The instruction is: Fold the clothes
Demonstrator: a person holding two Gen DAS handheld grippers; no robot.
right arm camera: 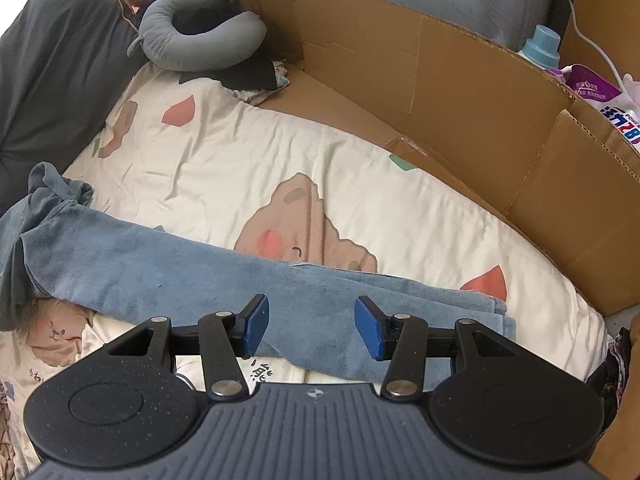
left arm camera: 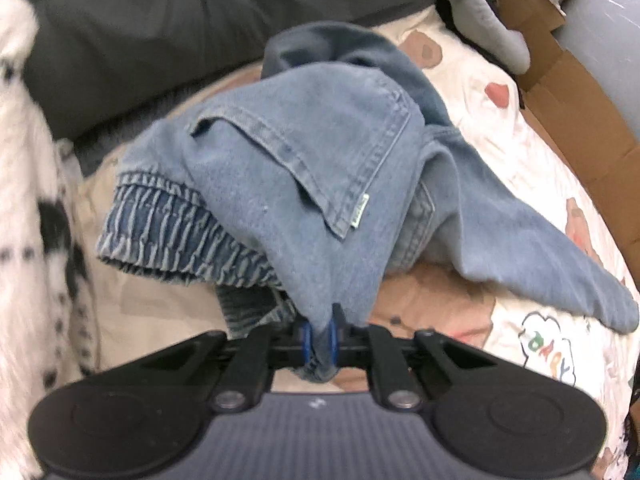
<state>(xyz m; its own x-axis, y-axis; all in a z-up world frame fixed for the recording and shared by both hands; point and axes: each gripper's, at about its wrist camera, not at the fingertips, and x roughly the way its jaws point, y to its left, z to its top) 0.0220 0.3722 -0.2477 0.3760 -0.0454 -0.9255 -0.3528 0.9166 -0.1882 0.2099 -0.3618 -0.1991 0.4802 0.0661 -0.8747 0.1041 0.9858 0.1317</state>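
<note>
Denim bunched in the left tongs [left arm camera: 319, 338], pinched tight.
The jeans [right arm camera: 168, 264] stretch crosswise beneath the right tongs [right arm camera: 312, 326], which hover spread and empty above the leg.

- Faded blue denim jeans [left arm camera: 312, 160]: coarse woven cloth, raised double stitching, a ribbed, gathered waistband [left arm camera: 160, 232].
- Trouser leg [right arm camera: 160, 264]: softer, matt blue cloth, lightly creased.
- Bed sheet [right arm camera: 224, 168]: cream printed cotton, wrinkled, matt.
- Left hand-held gripper [left arm camera: 319, 338]: matt black plastic arms, bright metal rivets, blue pads [left arm camera: 331, 340].
- Cardboard [right arm camera: 460, 120]: brown, dull, creased.
- Neck pillow [right arm camera: 200, 36]: smooth grey fabric.
- Spotted throw [left arm camera: 28, 200]: fluffy white pile.
</note>
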